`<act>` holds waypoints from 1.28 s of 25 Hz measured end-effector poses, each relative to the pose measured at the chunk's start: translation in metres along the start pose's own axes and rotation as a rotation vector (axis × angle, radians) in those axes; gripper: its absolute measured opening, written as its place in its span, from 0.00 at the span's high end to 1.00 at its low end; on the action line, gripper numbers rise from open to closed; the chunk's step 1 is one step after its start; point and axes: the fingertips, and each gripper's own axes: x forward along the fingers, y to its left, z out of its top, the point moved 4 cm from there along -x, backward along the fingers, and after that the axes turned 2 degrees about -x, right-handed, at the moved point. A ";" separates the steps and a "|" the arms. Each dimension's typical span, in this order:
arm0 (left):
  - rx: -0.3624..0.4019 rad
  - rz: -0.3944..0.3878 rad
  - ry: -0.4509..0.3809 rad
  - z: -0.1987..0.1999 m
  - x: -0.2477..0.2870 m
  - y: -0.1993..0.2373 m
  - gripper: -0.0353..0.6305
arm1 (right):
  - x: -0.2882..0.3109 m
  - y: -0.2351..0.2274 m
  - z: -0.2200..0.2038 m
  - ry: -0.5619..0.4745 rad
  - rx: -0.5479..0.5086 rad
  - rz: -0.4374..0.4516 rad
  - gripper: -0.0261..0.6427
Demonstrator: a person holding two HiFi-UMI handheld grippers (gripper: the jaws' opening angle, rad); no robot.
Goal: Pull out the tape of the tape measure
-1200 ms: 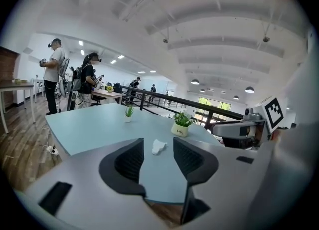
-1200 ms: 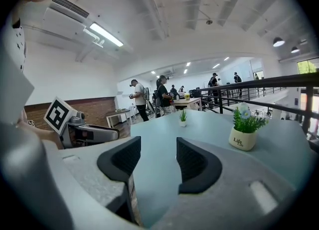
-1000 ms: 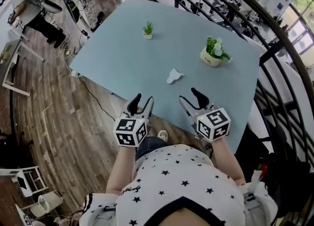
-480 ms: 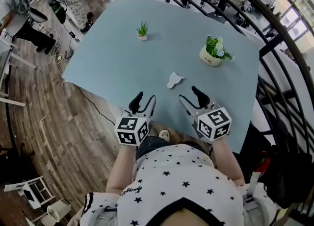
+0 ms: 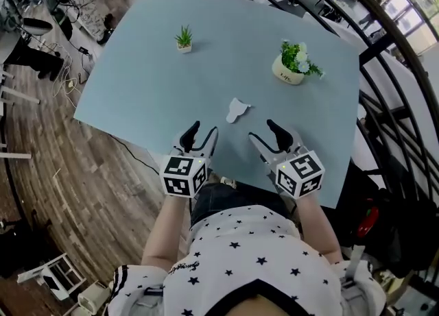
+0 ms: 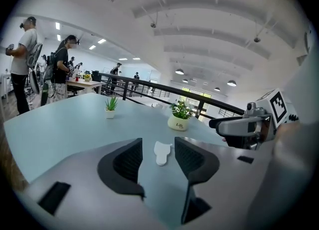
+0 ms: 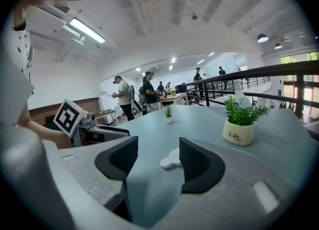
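A small white tape measure (image 5: 236,110) lies flat on the light blue table (image 5: 151,81), a little past both grippers; no tape shows pulled out of it. My left gripper (image 5: 200,132) hovers over the table's near edge, open and empty, with the tape measure (image 6: 161,152) seen between its jaws farther off. My right gripper (image 5: 267,132) is beside it to the right, also open and empty, and the tape measure (image 7: 171,159) lies ahead of its jaws. The right gripper (image 6: 249,126) shows at the right of the left gripper view.
A white pot of flowers (image 5: 293,66) stands at the table's far right. A small green plant (image 5: 183,38) in a white pot stands at the far left. A black railing (image 5: 384,68) runs along the right side. People stand at desks (image 6: 60,67) beyond the table.
The head view has shifted, so the table and tape measure sit slightly lower and left. Both grippers stay near the table's front edge, jaws apart.
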 end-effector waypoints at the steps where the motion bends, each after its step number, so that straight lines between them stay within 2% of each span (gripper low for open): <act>1: 0.000 -0.009 0.013 -0.001 0.006 0.000 0.67 | -0.001 -0.004 -0.002 0.002 0.008 -0.007 0.60; 7: 0.010 -0.053 0.069 -0.004 0.043 -0.009 0.67 | 0.000 -0.028 -0.013 0.033 0.057 -0.018 0.60; 12: 0.009 -0.057 0.135 -0.012 0.081 -0.013 0.67 | 0.013 -0.047 -0.015 0.078 0.050 0.012 0.60; 19: 0.064 -0.059 0.230 -0.024 0.122 -0.007 0.67 | 0.028 -0.069 -0.015 0.077 0.096 0.027 0.60; 32: 0.072 -0.142 0.376 -0.045 0.152 -0.003 0.64 | 0.041 -0.083 -0.026 0.099 0.125 0.027 0.60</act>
